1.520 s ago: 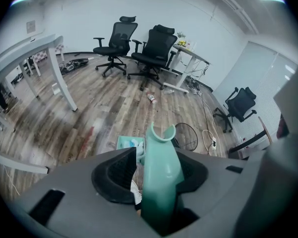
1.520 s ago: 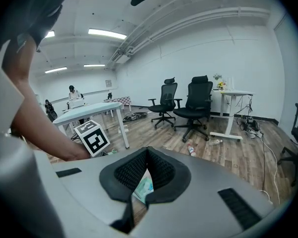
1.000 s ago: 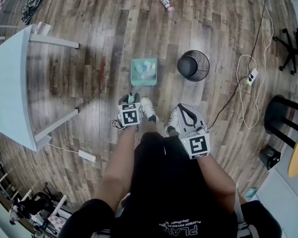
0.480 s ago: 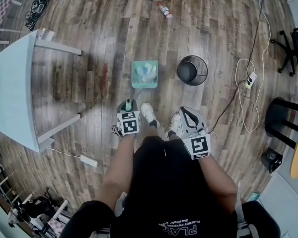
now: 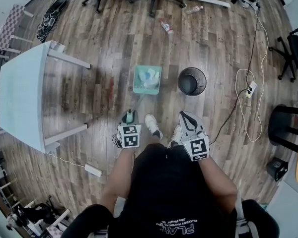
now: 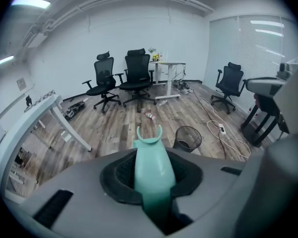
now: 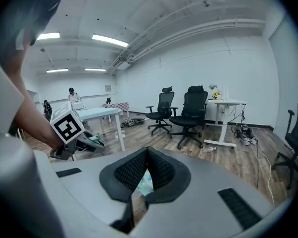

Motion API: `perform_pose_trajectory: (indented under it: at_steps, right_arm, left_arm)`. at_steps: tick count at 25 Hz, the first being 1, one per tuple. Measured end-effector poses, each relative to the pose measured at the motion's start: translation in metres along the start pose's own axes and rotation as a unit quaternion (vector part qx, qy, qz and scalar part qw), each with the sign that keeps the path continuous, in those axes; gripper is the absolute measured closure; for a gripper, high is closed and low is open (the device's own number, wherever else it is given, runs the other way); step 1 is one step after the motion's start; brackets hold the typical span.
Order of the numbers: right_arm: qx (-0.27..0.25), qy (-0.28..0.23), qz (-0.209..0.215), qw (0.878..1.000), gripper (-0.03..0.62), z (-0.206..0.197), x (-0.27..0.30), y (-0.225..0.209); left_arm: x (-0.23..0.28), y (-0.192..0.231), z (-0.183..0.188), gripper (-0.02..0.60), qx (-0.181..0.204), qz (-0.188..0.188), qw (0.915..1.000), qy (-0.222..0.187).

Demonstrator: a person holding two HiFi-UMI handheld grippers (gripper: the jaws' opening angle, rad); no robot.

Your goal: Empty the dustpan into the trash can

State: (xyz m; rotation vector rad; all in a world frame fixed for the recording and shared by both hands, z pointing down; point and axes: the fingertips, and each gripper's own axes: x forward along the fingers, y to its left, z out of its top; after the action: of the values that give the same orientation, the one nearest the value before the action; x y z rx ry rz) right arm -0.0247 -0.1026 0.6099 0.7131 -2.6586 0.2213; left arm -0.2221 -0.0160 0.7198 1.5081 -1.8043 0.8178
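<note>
Head view: the teal plastic dustpan (image 5: 147, 79), loaded with white and pale-blue scraps, is out over the wood-plank floor (image 5: 104, 38), just left of the round black mesh trash can (image 5: 192, 81) and not above it; whether it touches the floor I cannot tell. Its long teal handle (image 6: 151, 165) runs back to the left gripper (image 5: 129, 117), whose jaws have just been closing and clamp that handle. The right gripper (image 5: 185, 117) hangs near the person's white shoes (image 5: 151, 125), jaws together on nothing. A white surface (image 5: 20, 100) stands at the left. A plastic bottle (image 5: 166, 27) lies beyond the dustpan, and a white cable with power strip (image 5: 252, 88) trails right of the can.
</note>
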Motion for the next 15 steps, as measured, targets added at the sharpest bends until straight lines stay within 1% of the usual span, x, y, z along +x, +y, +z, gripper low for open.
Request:
perform_pose_trajectory:
  at_steps: [2,6,8,13,15]
  right_arm:
    - [-0.002,-0.007,0.000,1.000,0.577,0.001,-0.012,-0.002]
    - [-0.008,-0.017,0.006,1.000,0.577,-0.001,-0.038,-0.007]
    - [-0.013,-0.019,0.005,1.000,0.577,-0.002,-0.051,-0.011]
    - [-0.003,-0.016,-0.022,1.000,0.577,-0.012,-0.081,-0.024]
    - [0.007,-0.013,-0.038,0.999,0.577,-0.020,-0.094,-0.026]
  left_arm:
    - [-0.016,-0.008,0.004,0.485,0.013,0.001,0.9999,-0.009]
    - [-0.042,-0.023,0.006,0.485,0.024,0.004,0.9995,-0.020]
    - [-0.054,-0.032,0.010,0.485,0.040,0.005,0.9988,-0.028]
    - [-0.076,-0.051,0.021,0.485,0.077,-0.001,0.9957,-0.051]
    - [-0.085,-0.058,0.025,0.485,0.100,-0.006,0.9931,-0.060]
